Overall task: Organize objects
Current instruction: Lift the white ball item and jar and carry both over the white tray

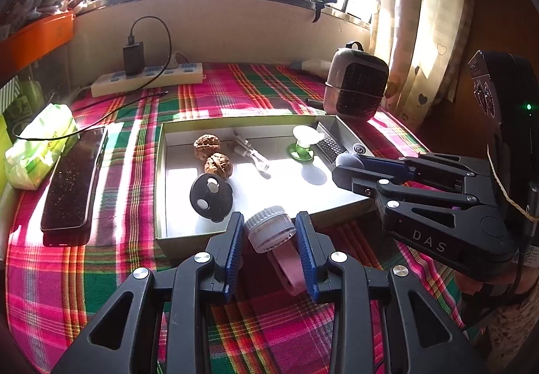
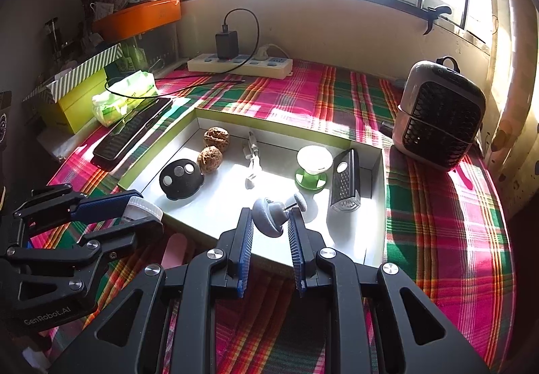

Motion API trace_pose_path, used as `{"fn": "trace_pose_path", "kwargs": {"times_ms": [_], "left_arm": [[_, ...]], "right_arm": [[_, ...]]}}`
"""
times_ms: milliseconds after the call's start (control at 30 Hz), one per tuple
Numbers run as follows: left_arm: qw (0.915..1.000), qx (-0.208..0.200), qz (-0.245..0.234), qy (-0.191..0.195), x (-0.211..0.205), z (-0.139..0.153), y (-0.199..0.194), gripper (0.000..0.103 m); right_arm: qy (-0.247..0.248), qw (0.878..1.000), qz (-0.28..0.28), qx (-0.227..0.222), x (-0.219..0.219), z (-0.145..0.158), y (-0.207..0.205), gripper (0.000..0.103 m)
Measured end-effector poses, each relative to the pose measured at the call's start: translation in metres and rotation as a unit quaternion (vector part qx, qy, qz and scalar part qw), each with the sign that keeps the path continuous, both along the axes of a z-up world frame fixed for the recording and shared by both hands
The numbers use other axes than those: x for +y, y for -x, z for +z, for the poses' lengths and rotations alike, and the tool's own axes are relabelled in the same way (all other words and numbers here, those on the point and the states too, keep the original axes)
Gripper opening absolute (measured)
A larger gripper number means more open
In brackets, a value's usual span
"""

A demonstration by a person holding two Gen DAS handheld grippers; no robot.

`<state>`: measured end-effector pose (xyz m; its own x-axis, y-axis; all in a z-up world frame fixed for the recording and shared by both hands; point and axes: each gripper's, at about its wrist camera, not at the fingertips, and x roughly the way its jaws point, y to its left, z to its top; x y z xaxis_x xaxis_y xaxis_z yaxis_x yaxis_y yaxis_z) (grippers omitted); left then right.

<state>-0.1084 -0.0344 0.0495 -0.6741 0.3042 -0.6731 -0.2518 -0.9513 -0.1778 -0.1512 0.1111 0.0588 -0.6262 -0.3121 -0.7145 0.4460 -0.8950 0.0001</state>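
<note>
While both grippers hang at the near edge of the box (image 2: pixel 377 205), each one has a small thing in its jaws. The left gripper (image 1: pixel 269 232) is clamped on a little jar (image 1: pixel 271 229) with a white ribbed lid. The jar lies on its side, with its lid end pointing toward the box, right at the near wall. The right gripper (image 2: pixel 267 222) is clamped on a grey knob thing (image 2: pixel 269 215) with a thin stem and a small round tip that sticks out over the white floor of the box. So the right one is a bit farther in, and I think its thing could be set down first, straight ahead and down. The box sits on the table (image 2: pixel 438 222) with its plaid cloth. Inside it are two walnuts (image 2: pixel 212 148), a black round piece (image 2: pixel 180 180) with silver dots, a white cable (image 2: pixel 252 158), a green and white spool (image 2: pixel 311 168) and a small black grater (image 2: pixel 345 182). The open spot in the box is near the front middle, between the black piece and the grater. A pink flat thing (image 1: pixel 289 269) lies on the cloth just under the left jaws, outside the box.
</note>
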Motion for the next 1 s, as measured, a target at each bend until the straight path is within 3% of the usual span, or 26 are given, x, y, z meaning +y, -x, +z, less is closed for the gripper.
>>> {"fn": "trace_pose_path", "kwargs": {"times_ms": [1000], "left_arm": [[0.9995,-0.023,0.013,0.015,0.006,-0.022,0.056,0.030]], "right_arm": [[-0.007,0.999,0.023,-0.042,-0.032,-0.023,0.085,0.022]]}}
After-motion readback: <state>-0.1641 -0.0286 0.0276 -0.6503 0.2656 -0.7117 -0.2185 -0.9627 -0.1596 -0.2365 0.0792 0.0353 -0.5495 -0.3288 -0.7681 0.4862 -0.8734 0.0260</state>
